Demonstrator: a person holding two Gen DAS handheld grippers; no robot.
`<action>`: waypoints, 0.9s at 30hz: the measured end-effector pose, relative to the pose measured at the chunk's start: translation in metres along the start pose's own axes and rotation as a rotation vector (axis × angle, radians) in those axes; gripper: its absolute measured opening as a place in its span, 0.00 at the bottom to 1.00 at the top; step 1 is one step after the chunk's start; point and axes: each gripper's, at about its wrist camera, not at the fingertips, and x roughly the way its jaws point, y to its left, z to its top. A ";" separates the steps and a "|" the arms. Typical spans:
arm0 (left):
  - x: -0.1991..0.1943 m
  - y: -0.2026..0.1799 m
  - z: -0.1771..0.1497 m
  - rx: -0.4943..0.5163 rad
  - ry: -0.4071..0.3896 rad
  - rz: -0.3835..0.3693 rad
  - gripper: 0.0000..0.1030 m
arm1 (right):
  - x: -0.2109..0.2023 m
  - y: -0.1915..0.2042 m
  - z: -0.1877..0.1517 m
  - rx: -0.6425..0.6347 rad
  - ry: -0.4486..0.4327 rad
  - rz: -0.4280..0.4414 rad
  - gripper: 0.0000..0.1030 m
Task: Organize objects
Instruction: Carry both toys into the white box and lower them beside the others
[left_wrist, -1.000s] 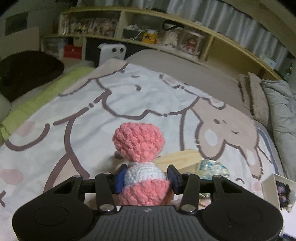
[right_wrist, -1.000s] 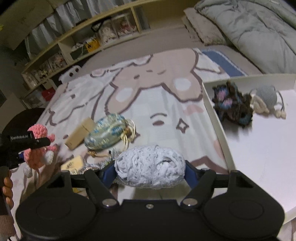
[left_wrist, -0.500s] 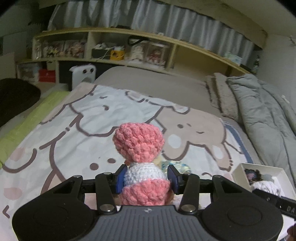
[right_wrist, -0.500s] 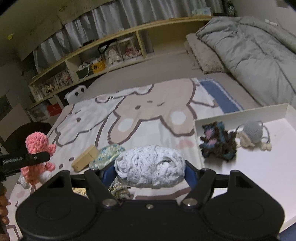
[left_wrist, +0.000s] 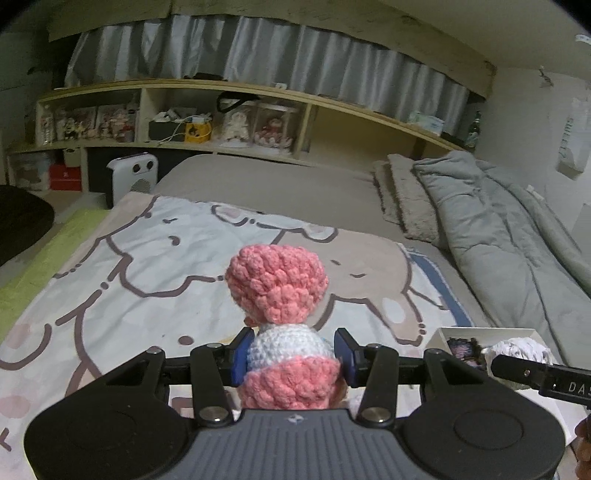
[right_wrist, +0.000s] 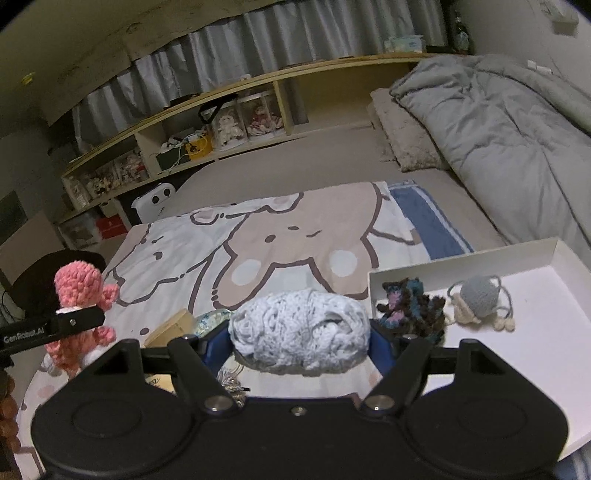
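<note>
Pink crochet doll (left_wrist: 282, 317) is clamped at its white waist between the blue pads (left_wrist: 239, 356) of the left gripper (left_wrist: 291, 356) and is held upright above the cartoon-print blanket (left_wrist: 147, 280). From the right wrist view, the same doll (right_wrist: 79, 306) is seen at the far left, gripped by a black finger (right_wrist: 75, 320) and raised off the bedding.

A pale grey-white crochet bundle (right_wrist: 301, 334) is squeezed between the blue pads (right_wrist: 380, 349) of the right gripper (right_wrist: 301, 343) and is carried just beside the near-left corner of the white tray (right_wrist: 535, 350). Inside the tray, a dark multicoloured crochet piece (right_wrist: 412, 308) is seen lying next to a grey-blue crochet ball with cream ends (right_wrist: 478, 301), the two nearly touching.

On the blanket (right_wrist: 295, 236) below and left of the bundle, a small wooden block (right_wrist: 171, 326) and a patterned blue-green pouch (right_wrist: 208, 319) are partly hidden by the gripper body. A silvery tangle (right_wrist: 229, 382) is glimpsed under the bundle; what it is cannot be told.

A grey duvet (right_wrist: 498, 129) is piled along the right side, and a wooden shelf (left_wrist: 258, 122) filled with figurines is seen beyond the bed.
</note>
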 end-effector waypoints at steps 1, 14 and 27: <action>-0.001 -0.003 0.001 0.002 -0.002 -0.009 0.47 | -0.003 -0.002 0.002 -0.002 0.002 0.005 0.73; -0.009 -0.073 0.011 0.067 -0.026 -0.099 0.47 | -0.044 -0.072 0.022 -0.017 -0.025 -0.023 0.73; 0.023 -0.179 0.000 0.090 0.014 -0.254 0.47 | -0.073 -0.166 0.035 -0.008 -0.062 -0.110 0.73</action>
